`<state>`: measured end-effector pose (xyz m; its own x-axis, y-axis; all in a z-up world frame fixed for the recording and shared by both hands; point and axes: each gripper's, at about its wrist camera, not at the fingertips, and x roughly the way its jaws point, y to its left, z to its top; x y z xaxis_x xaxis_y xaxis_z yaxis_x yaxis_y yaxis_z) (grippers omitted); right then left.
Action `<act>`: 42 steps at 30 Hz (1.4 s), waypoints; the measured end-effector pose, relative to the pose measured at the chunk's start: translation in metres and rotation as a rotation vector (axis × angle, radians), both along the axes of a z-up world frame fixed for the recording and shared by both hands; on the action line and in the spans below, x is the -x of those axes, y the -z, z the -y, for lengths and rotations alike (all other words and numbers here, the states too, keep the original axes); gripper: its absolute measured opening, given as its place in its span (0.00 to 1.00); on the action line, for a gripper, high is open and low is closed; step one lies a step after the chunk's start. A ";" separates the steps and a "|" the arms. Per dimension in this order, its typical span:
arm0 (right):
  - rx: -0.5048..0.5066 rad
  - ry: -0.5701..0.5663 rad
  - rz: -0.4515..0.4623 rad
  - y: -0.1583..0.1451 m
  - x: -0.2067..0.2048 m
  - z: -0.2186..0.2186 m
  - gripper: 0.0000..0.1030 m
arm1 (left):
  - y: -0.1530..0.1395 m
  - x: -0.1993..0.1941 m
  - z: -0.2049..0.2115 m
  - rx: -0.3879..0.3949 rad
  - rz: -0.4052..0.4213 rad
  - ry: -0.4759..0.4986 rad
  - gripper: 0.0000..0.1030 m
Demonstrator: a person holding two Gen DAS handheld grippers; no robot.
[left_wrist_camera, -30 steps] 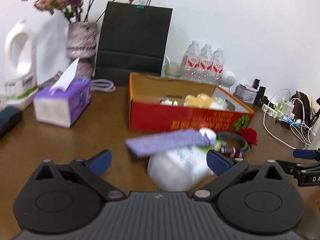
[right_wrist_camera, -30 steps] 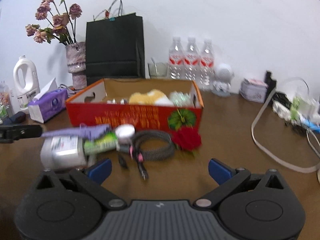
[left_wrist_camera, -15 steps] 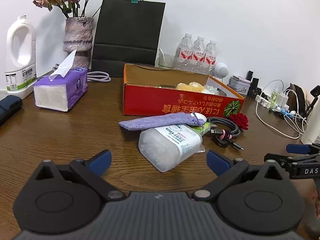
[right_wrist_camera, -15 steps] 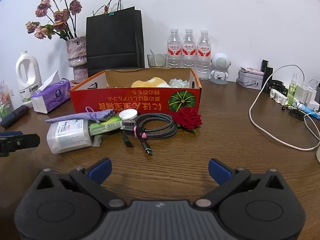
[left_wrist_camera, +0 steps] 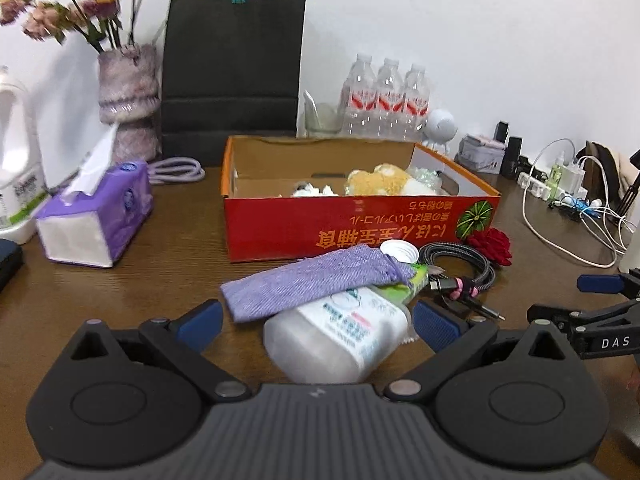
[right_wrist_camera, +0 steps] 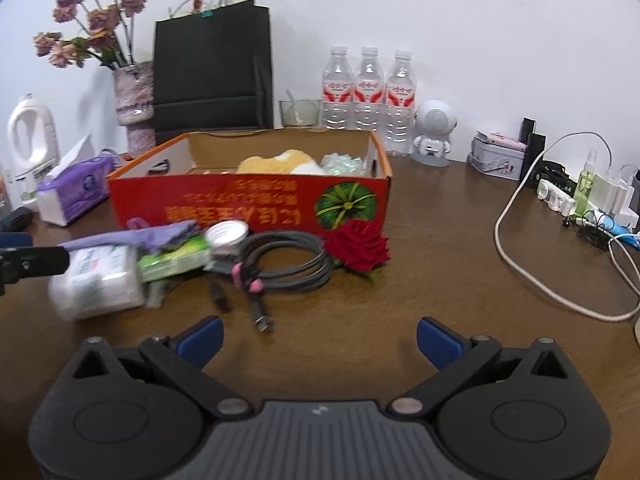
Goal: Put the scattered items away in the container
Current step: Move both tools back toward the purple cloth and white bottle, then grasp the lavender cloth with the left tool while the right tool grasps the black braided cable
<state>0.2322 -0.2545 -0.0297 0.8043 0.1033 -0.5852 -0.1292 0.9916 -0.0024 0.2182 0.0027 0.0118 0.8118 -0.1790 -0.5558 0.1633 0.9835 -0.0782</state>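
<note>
A brown wooden worktop (right_wrist_camera: 440, 264) carries a red cardboard box (right_wrist_camera: 256, 204) at 12 o'clock, already holding a yellow plush toy (right_wrist_camera: 280, 162). Scattered just in front of it lie a white plastic bottle (left_wrist_camera: 340, 336) on its side under a purple cloth (left_wrist_camera: 316, 280), a coiled grey cable (right_wrist_camera: 288, 266) and, at 1 o'clock, a red rose (right_wrist_camera: 360, 246). The left tongs (left_wrist_camera: 316, 320) are spread wide around the bottle without gripping it, and the right tongs (right_wrist_camera: 318, 338) hang released and empty over bare wood.
</note>
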 end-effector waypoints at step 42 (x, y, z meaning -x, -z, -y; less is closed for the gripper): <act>-0.050 0.106 -0.069 0.017 -0.084 -0.023 0.48 | 0.032 -0.060 0.039 -0.173 0.031 0.083 0.29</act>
<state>0.3160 -0.2319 -0.0464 0.7705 0.0506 -0.6354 -0.0220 0.9984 0.0527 0.2777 -0.0367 -0.0201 0.8152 -0.1503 -0.5594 0.2442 0.9649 0.0967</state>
